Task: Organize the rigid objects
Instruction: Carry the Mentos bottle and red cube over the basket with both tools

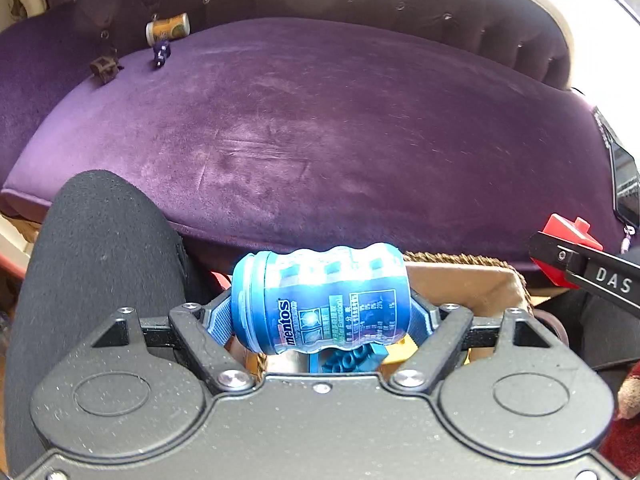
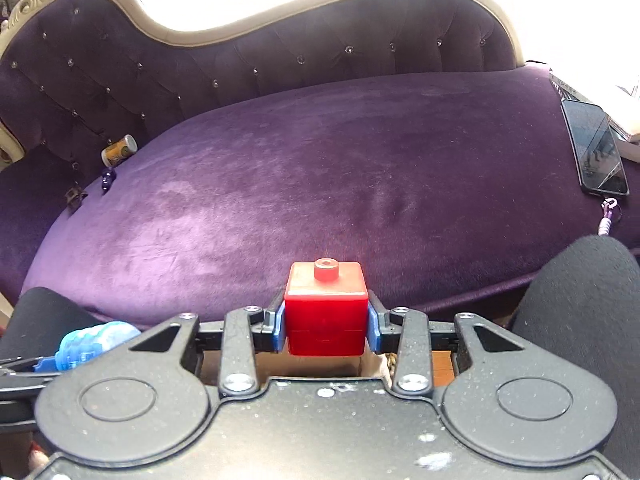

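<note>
I am holding a blue Mentos bottle (image 1: 320, 300) sideways in my left gripper (image 1: 320, 320), its jaws closing on the two ends, cap toward the left, above a woven basket (image 1: 480, 276) whose brown lining is showing just behind the bottle. A blue brick (image 1: 352, 360) is lying under the bottle, inside the basket as far as I can tell. I am clamping a red block (image 2: 326, 312) with a round stud on top between the blue pads (image 2: 279, 330) of my right gripper (image 2: 326, 328), in front of the edge of the purple sofa cushion (image 2: 320, 168). Far back on the left of the cushion, a small yellow can (image 1: 167, 29) is lying on its side against the tufted backrest, with a small purple piece (image 1: 161, 53) and a small brown piece (image 1: 105, 67) sitting near it. A phone (image 2: 596, 148) is resting at the cushion's right end.
</note>
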The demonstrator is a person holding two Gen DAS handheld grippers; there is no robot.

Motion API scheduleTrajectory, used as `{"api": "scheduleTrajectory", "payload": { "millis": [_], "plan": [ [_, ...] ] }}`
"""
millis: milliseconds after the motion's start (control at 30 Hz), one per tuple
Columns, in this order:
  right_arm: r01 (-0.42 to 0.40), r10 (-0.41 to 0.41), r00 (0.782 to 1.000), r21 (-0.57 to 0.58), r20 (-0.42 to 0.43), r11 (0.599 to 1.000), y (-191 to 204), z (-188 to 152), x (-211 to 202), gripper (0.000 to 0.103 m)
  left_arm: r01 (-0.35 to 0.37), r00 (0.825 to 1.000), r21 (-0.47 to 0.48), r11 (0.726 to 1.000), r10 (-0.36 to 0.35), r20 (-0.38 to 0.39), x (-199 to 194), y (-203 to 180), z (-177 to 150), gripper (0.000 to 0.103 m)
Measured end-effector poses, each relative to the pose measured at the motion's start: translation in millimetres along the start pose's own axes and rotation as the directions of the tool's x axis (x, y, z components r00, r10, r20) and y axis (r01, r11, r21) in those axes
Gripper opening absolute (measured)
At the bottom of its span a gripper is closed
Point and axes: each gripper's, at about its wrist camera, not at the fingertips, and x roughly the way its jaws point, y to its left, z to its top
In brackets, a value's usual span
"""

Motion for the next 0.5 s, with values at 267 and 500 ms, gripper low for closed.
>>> {"api": "scheduleTrajectory", "payload": {
  "millis": [267, 500],
  "plan": [
    [-0.056, 0.058, 0.998, 0.052, -0.032, 0.997, -9, -22, -33, 0.036, 0.036, 0.999, 0.01, 0.999, -0.036, -0.038, -10, -7, -19, 0.076],
    [-0.07, 0.082, 0.979, 0.07, -0.184, 0.995, -4, -35, -32, 0.036, 0.003, 0.997, 0.056, 0.998, 0.002, -0.081, -6, -15, -28, 0.076]
  ]
}}
